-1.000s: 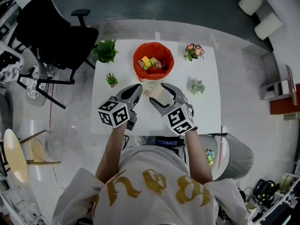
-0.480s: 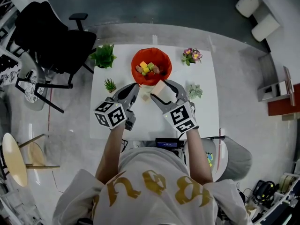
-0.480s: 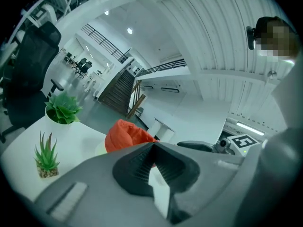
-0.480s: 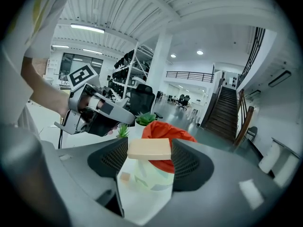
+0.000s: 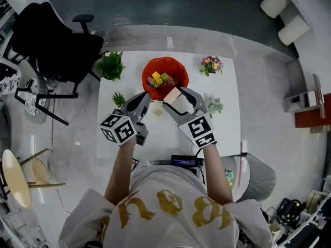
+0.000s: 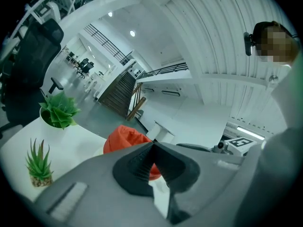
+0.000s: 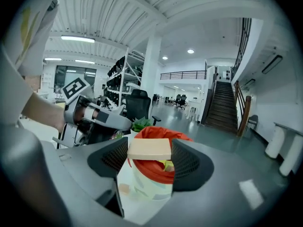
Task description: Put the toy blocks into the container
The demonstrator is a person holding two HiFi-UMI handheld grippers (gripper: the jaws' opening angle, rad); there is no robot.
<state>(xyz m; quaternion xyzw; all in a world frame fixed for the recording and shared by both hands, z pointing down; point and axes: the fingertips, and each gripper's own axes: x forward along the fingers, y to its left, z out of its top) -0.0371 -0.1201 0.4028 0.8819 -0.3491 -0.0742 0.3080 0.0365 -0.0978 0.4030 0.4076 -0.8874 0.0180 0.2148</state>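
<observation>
The right gripper [image 5: 175, 96] has its two fingers squeezed on a flat tan block [image 7: 149, 149], one finger on each side. It holds the block up just at the near edge of the red container [image 5: 149, 72], which sits at the far side of the white table [image 5: 227, 123]. Yellow and green blocks [image 5: 160, 78] lie inside (a few more too, hard to tell apart). The left gripper [image 5: 146, 97] is just left of it, fingers pressed together, holding nothing.

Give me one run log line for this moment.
right gripper: shut on beige block | left gripper: shut, empty | red container: just ahead of block
</observation>
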